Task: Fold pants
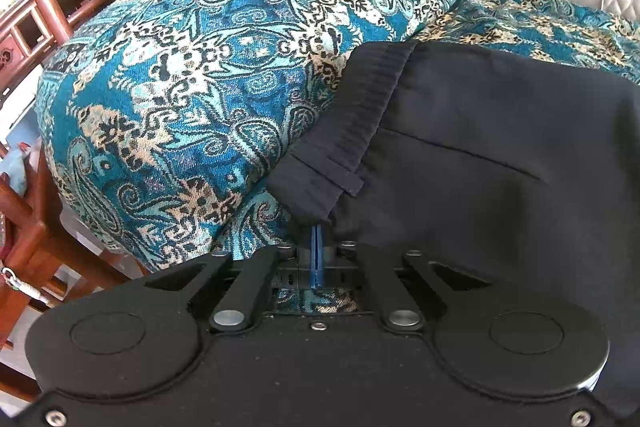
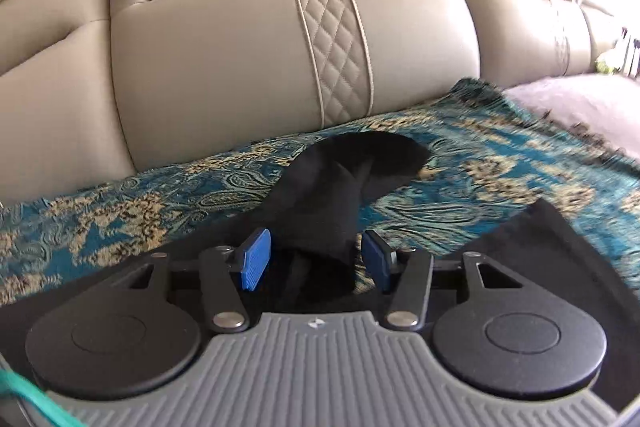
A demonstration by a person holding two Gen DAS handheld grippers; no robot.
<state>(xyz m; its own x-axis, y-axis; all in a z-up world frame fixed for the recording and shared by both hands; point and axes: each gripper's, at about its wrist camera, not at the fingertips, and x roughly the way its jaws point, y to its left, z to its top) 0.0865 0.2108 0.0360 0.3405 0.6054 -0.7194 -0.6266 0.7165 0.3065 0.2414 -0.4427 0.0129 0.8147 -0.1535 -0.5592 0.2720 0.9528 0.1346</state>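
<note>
- Left gripper (image 1: 316, 243): blue pads pressed together, tips reaching the lower edge of the black pants' (image 1: 480, 155) waistband (image 1: 360, 115). Whether cloth sits between the pads cannot be told, since the fabric hangs over the tips.
- Pants, left wrist view: dark fabric spread over the right half of the frame, ribbed waistband running diagonally, a belt loop (image 1: 340, 177) near its lower end, a slanted pocket seam across the panel.
- Teal paisley throw (image 1: 192, 75) covers the sofa arm to the left of the pants and continues under them.
- Wooden furniture (image 1: 44, 3) visible beyond the throw, upper left.
- Right gripper (image 2: 316, 255): pads spread apart, one either side of a raised fold of the pants (image 2: 320, 195). Neither pad clearly touches the cloth.
- Pants, right wrist view: fold rises between the pads and extends toward the sofa back; another dark section (image 2: 560, 251) lies at the lower right.
- Beige leather sofa back (image 2: 224, 55) with a quilted strip (image 2: 332, 39) stands behind the throw (image 2: 480, 171).
</note>
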